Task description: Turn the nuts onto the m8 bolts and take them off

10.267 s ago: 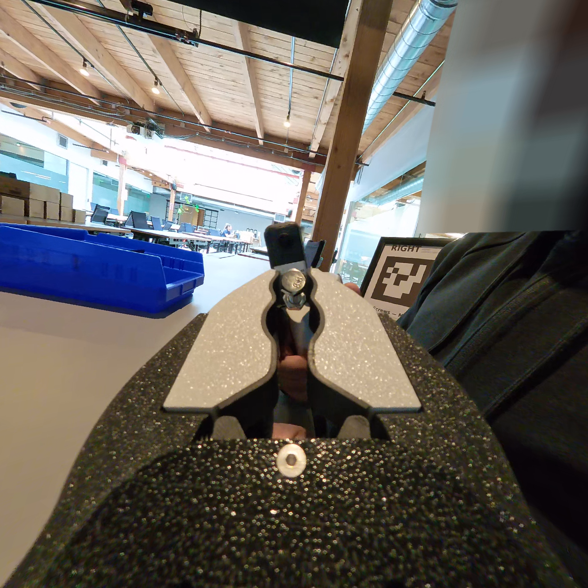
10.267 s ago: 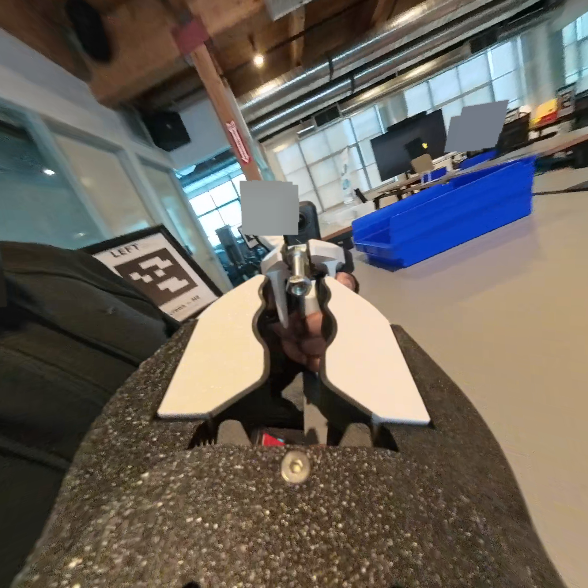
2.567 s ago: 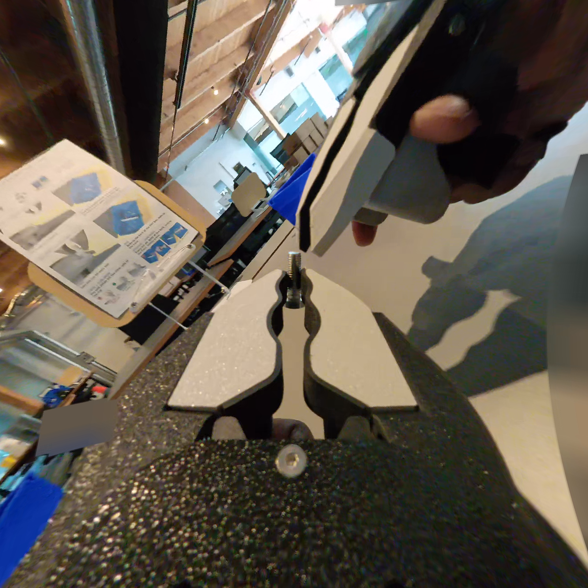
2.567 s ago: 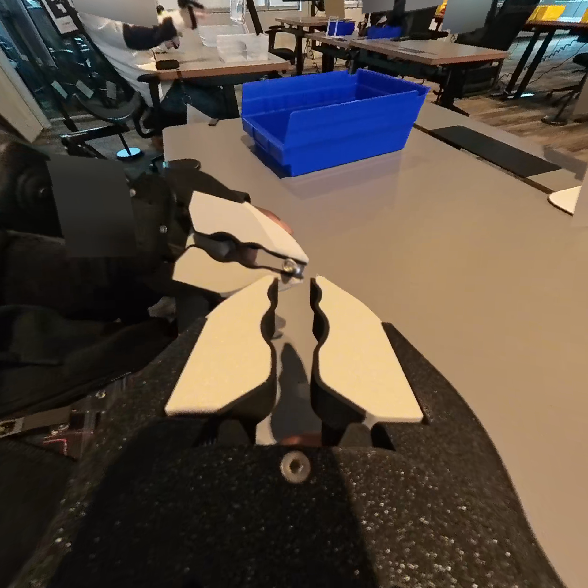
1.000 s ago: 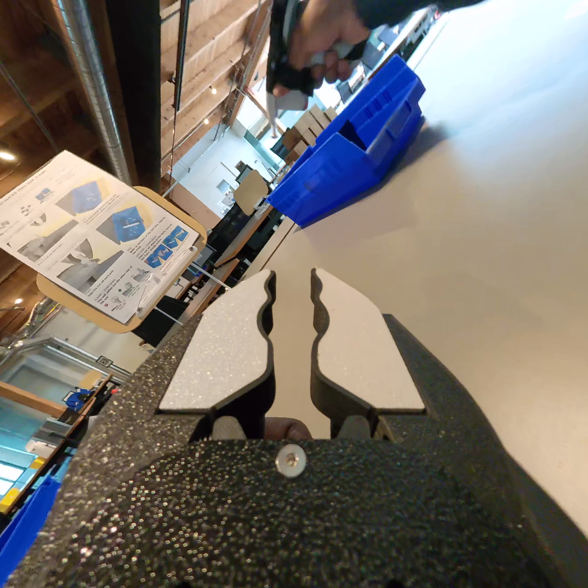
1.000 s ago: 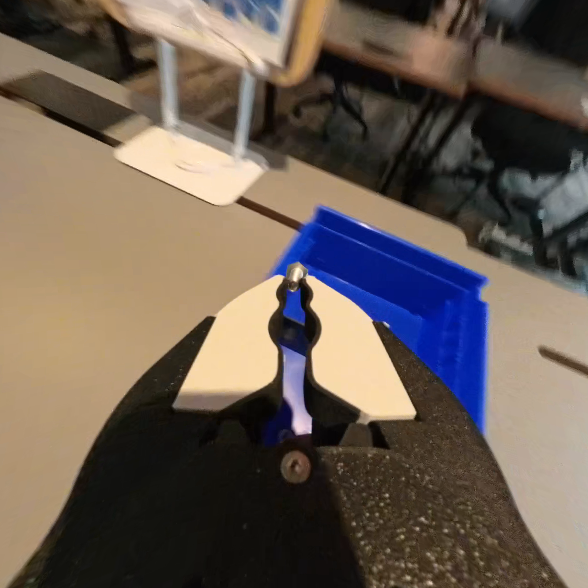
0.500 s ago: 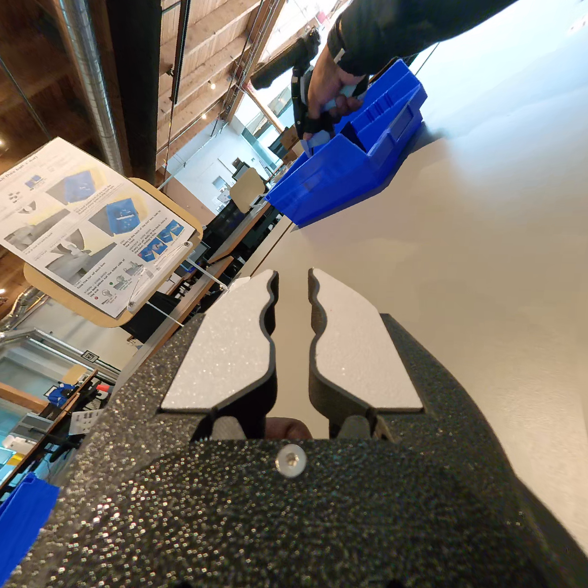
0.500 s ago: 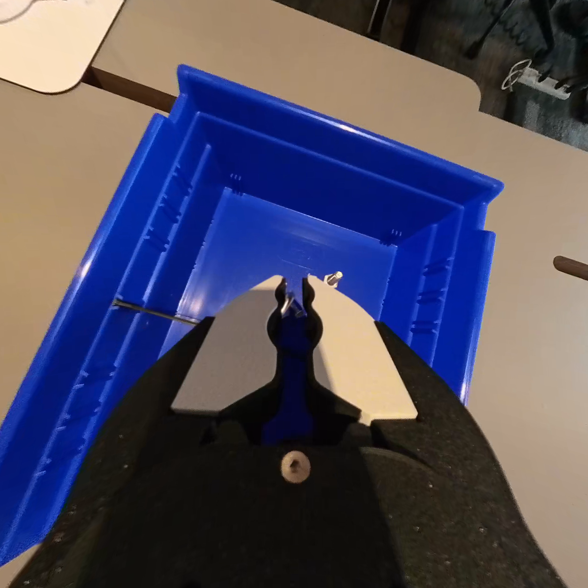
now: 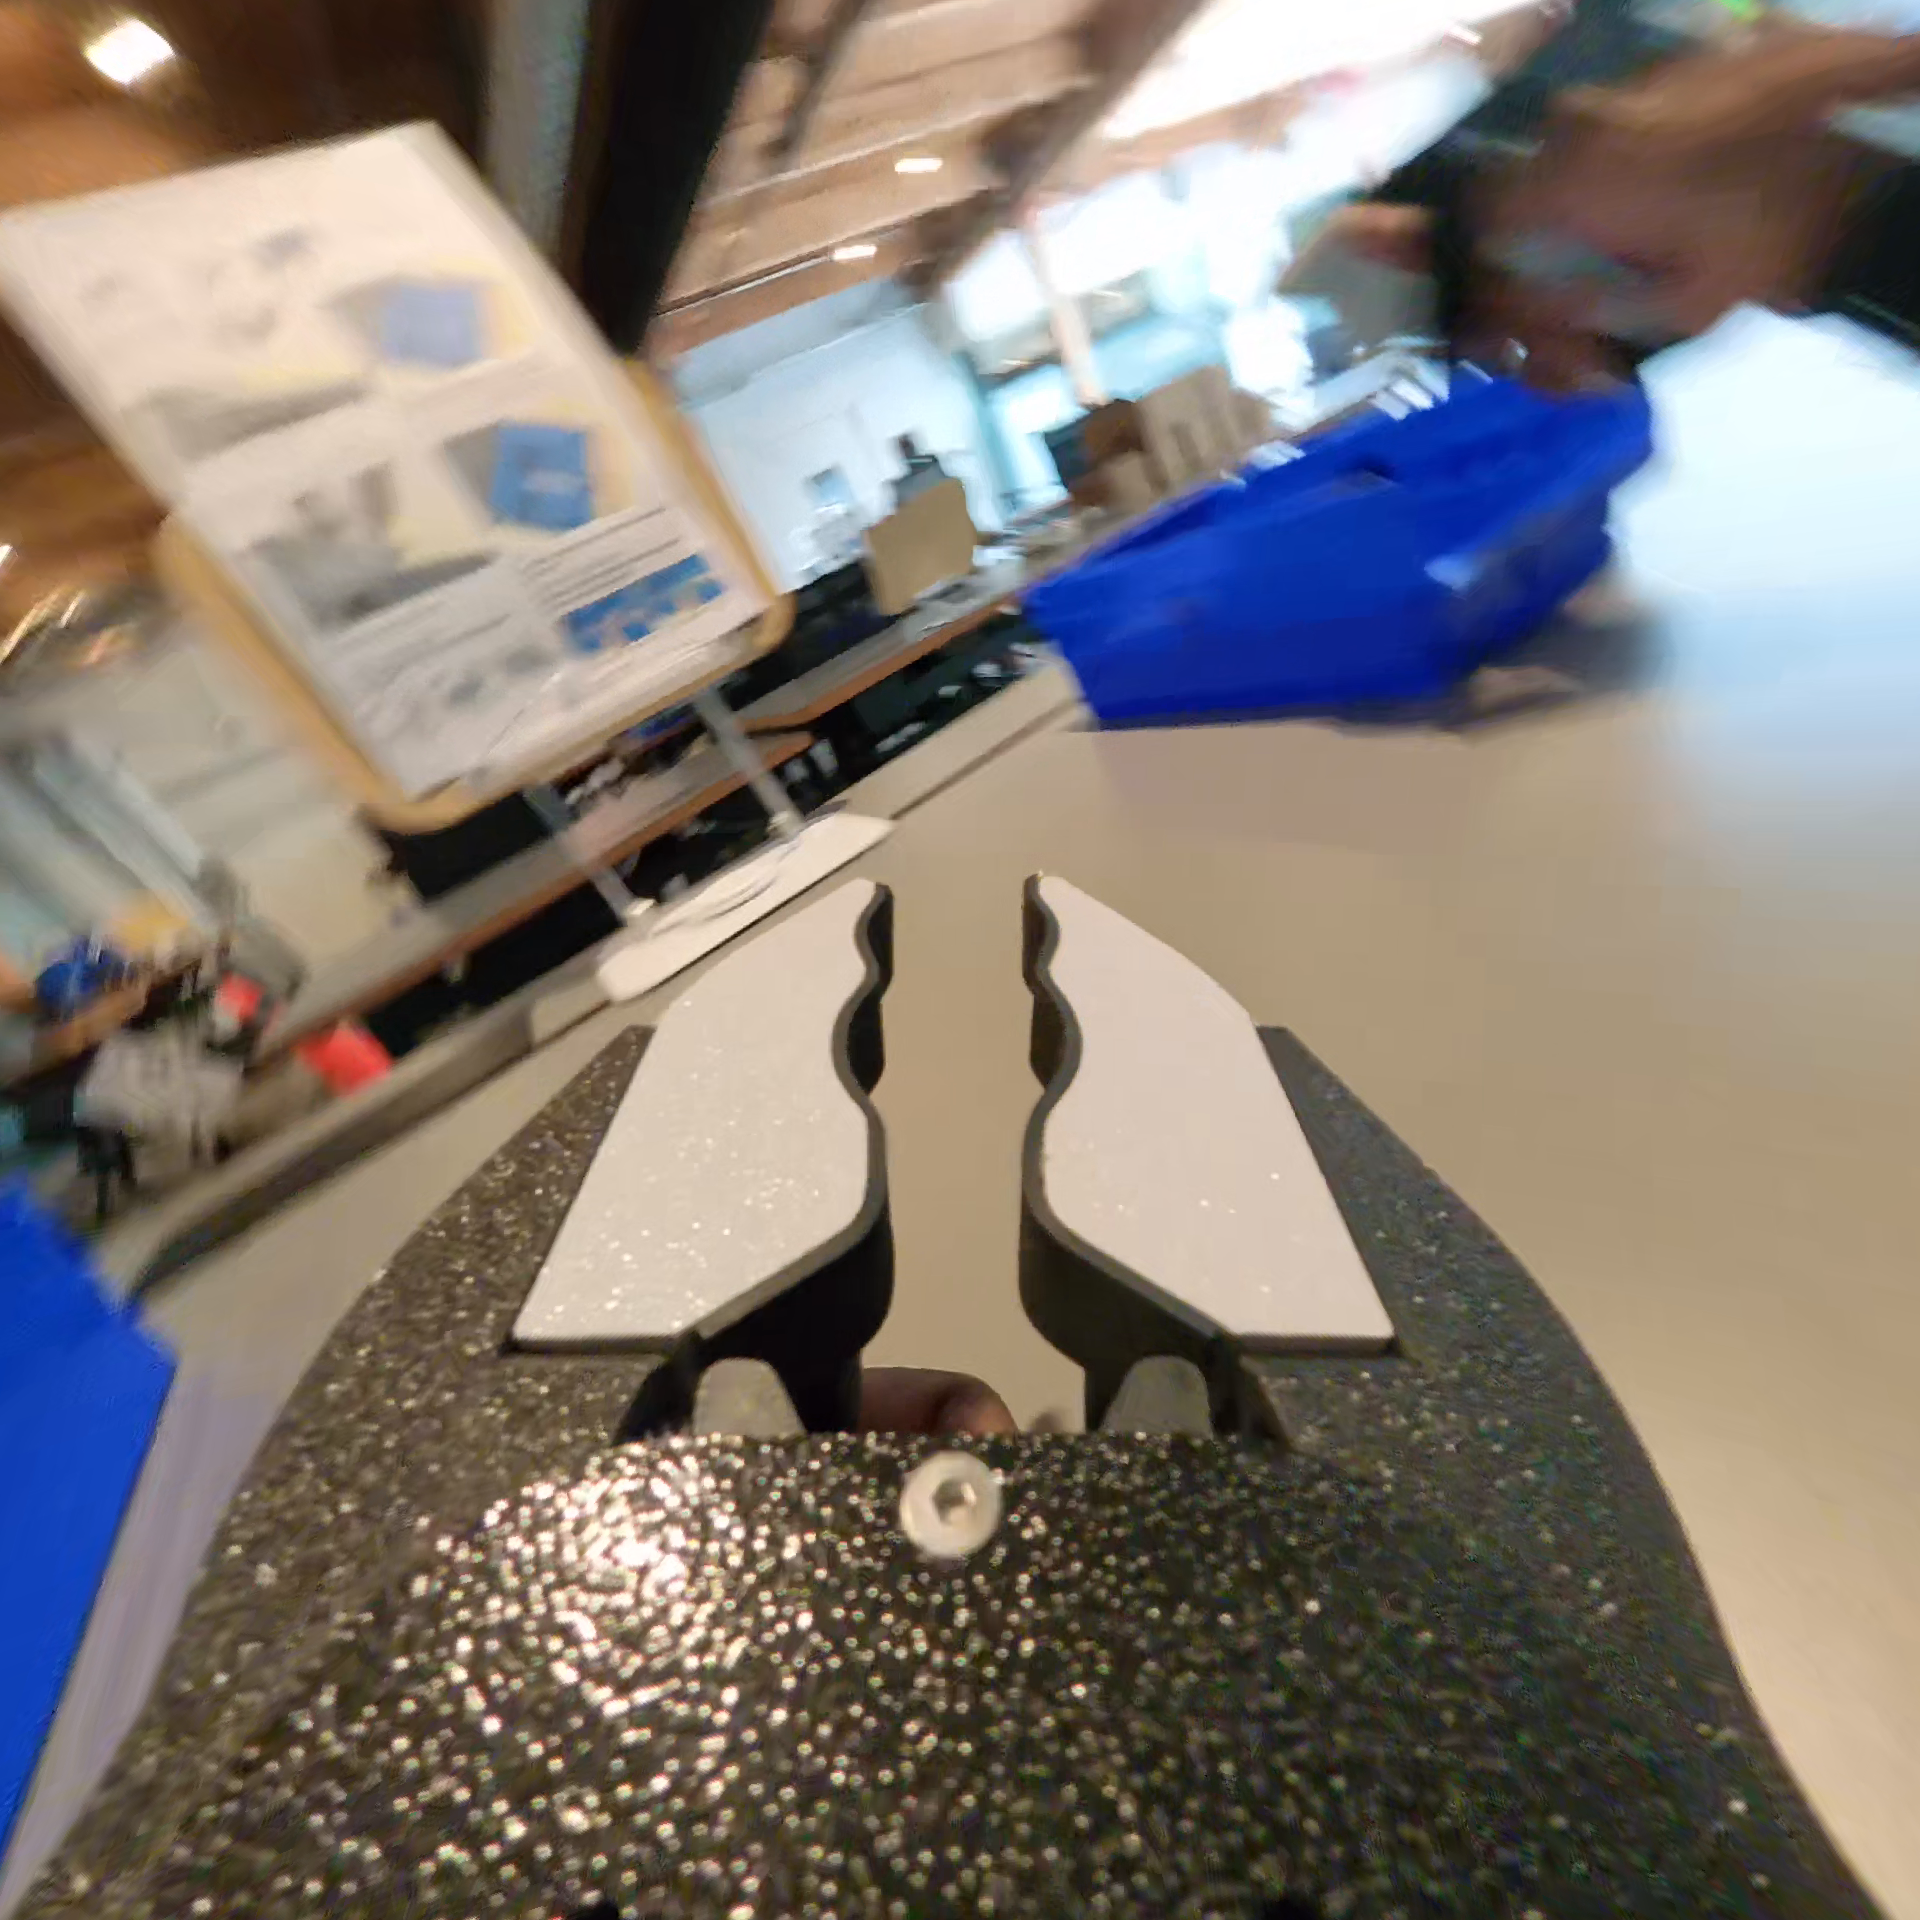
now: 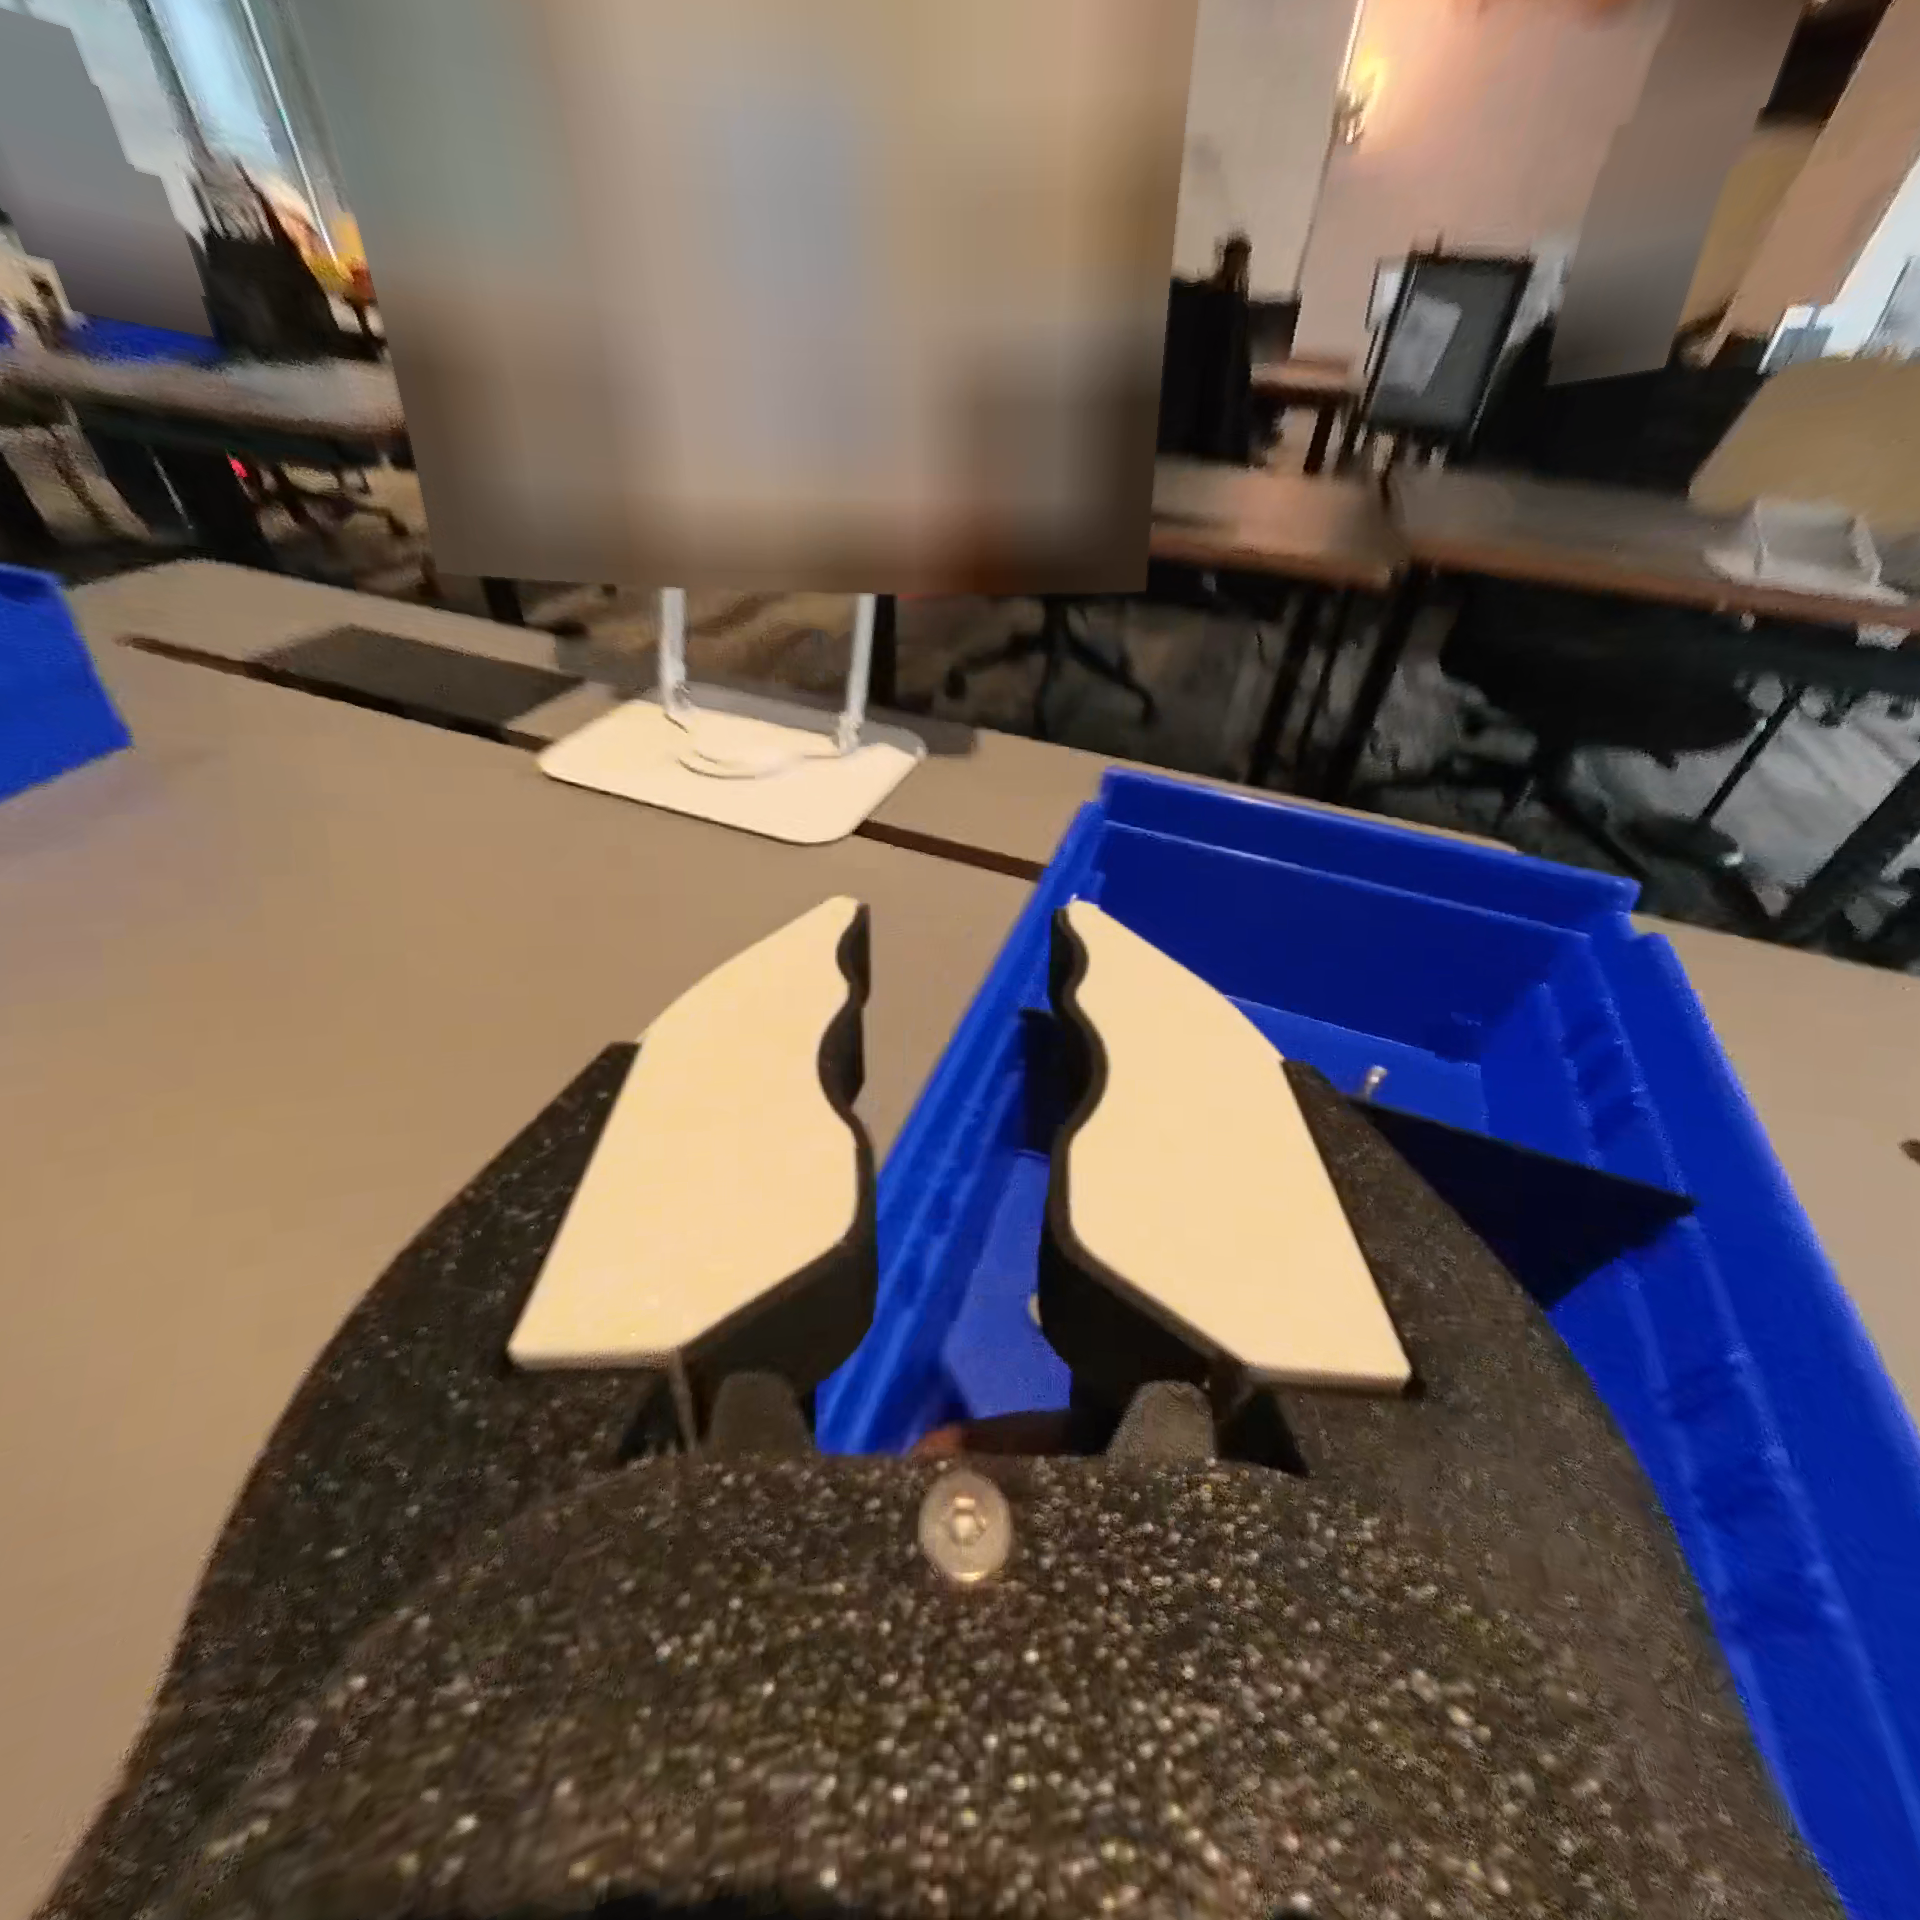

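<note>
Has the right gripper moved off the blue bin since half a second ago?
Yes. The right gripper was looking straight down into the blue bin; now it has tipped up and shifted left, its open fingers straddling the bin's left wall.

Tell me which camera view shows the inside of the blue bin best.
The right wrist view. It looks down into the blue bin from close by, showing its walls, a divider and a small metal piece on the floor. The left wrist view shows the same bin only from outside, far off and blurred, with a hand above it.
</note>
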Demonstrator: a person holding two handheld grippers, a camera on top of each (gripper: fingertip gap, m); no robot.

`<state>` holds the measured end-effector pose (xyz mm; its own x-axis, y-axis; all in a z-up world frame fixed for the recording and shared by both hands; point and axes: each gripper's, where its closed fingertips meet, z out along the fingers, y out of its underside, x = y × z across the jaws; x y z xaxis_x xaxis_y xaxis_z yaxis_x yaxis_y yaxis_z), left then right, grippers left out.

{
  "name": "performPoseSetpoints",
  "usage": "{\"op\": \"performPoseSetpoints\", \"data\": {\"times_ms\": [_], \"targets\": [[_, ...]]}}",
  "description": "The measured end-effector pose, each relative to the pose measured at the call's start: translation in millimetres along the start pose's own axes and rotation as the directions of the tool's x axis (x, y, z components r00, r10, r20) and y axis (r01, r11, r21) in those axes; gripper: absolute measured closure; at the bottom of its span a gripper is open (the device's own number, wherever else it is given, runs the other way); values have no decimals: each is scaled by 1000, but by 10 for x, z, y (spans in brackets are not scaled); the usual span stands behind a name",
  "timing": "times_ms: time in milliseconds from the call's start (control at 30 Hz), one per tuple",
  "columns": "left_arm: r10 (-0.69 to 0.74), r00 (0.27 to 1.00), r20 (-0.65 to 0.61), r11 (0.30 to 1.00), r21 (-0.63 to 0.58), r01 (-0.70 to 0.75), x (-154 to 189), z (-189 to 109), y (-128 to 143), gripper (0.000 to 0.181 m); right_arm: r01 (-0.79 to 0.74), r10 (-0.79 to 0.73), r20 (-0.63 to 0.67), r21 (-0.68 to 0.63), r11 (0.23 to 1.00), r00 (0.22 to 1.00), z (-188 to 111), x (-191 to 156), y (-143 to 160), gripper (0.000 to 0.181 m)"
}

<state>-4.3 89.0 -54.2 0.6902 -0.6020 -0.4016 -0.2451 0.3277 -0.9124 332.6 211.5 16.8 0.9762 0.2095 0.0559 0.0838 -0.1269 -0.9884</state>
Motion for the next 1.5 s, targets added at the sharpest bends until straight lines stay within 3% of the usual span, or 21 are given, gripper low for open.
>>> {"op": "performPoseSetpoints", "data": {"times_ms": [133,300,400,567,700,800,833,1000,1233,1500], "targets": [[-127,954,271,988,-53,146,-749,-192,222,150,-2,5,-15,146,989,1000,-434,-294,123,148],[-142,768,624,964,-88,249,-1817,-809,548,133,-41,49,-38,182,982,998,-720,-365,433,144],[-87,708,701,950,-156,271,-2113,-1010,745,128,-83,86,-10,205,975,996,-756,-433,461,143],[-52,701,711,880,-298,369,-2386,-1009,1172,126,-86,84,17,119,989,996,-605,-510,640,141],[-40,738,673,822,-398,408,-2483,-957,1412,142,-89,88,21,97,991,996,-577,-534,713,143],[-58,783,619,808,-431,401,-2437,-898,1460,176,-85,84,21,79,993,996,-557,-546,772,144],[-59,787,614,809,-433,398,-2430,-894,1459,179,-80,79,18,73,994,997,-552,-546,787,145],[-84,847,524,837,-425,345,-2296,-858,1375,178,-56,57,-5,55,997,998,-549,-521,841,146],[10,965,261,893,-437,109,-1869,-751,1207,176,1,-1,-50,-6,1000,999,-479,-503,930,146],[5,997,-78,955,-296,-28,-1363,-768,966,177,62,-81,-152,-123,991,985,-312,-314,1035,152]]}}
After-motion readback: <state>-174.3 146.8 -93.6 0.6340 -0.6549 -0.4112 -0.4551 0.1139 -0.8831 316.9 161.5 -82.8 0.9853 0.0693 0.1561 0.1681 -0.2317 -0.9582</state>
